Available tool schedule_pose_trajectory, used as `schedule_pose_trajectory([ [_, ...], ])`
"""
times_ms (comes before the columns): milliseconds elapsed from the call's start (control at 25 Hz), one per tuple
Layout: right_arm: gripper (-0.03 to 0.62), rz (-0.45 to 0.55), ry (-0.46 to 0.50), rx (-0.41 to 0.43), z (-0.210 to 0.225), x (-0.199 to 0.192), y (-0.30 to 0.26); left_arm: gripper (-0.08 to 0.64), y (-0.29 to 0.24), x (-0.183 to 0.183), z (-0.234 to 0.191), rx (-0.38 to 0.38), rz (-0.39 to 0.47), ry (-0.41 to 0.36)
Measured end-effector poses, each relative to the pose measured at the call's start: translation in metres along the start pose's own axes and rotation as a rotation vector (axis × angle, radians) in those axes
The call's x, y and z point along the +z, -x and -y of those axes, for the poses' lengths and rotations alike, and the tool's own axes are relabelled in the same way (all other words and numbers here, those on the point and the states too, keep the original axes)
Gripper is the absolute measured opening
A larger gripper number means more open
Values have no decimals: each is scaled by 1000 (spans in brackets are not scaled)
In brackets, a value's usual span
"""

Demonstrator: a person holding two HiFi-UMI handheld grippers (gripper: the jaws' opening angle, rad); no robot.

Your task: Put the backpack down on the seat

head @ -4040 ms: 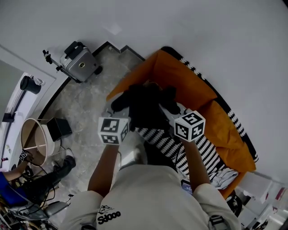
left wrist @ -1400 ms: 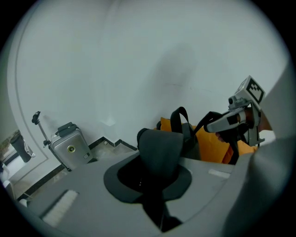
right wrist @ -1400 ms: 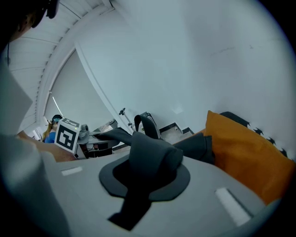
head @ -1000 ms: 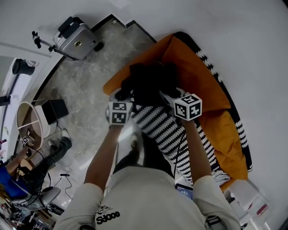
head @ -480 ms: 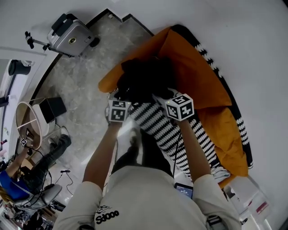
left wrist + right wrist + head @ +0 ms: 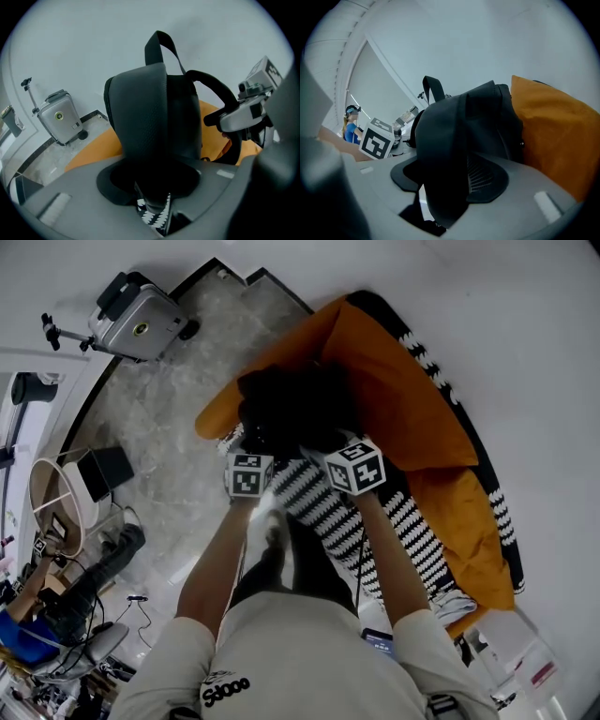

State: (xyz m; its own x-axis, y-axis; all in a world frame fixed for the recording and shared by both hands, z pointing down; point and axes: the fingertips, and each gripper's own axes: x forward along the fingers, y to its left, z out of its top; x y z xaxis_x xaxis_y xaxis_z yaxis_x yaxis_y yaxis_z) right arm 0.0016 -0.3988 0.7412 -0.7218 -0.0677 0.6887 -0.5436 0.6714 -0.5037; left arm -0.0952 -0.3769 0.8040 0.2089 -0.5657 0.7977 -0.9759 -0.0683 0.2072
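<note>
The black backpack [image 6: 295, 404] stands upright on the orange sofa seat [image 6: 403, 409], its back against the orange cushion [image 6: 553, 131]. Both grippers are at its near side. In the left gripper view a padded strap of the backpack [image 6: 150, 122] drops into the gap of my left gripper [image 6: 154, 212], whose jaws are opening; striped fabric shows on both sides of the strap. My right gripper [image 6: 436, 213] is opening too, with another black strap [image 6: 440, 187] hanging loose between its jaws. From the head view I see the left gripper [image 6: 251, 439] and the right gripper [image 6: 324, 442] side by side.
A black-and-white striped throw [image 6: 352, 517] lies on the sofa under my arms. A silver suitcase [image 6: 138, 315] stands on the marble floor at the far left. A round lampshade [image 6: 49, 498], cables and a seated person [image 6: 37, 615] are at the lower left. A white wall backs the sofa.
The backpack has come down onto the orange seat and stands there. The right gripper has drawn back toward the left one, and both pairs of jaws have loosened round the straps.
</note>
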Motion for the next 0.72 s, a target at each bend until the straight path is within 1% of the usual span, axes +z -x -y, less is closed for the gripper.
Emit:
schedule_pose_trajectory([
  [120,249,-15,8,6,3,-2,-3,159,-6,-2,1,-5,10,42],
  [200,258,-22,17,3,6,-2,-3,196,-10,-2,1,-1,23,74],
  [360,290,-26,26,-7,7,-5,1,286,-11,-6,-3,-5,67,194],
  [440,313,-20,19,-15,4,-7,8,328,-6,-10,-7,-7,84,231],
  [600,313,-7,12,-74,11,-11,30,357,11,-16,-10,-4,95,231],
  [720,313,48,-41,-127,17,-11,53,357,27,-29,-11,-5,85,212],
])
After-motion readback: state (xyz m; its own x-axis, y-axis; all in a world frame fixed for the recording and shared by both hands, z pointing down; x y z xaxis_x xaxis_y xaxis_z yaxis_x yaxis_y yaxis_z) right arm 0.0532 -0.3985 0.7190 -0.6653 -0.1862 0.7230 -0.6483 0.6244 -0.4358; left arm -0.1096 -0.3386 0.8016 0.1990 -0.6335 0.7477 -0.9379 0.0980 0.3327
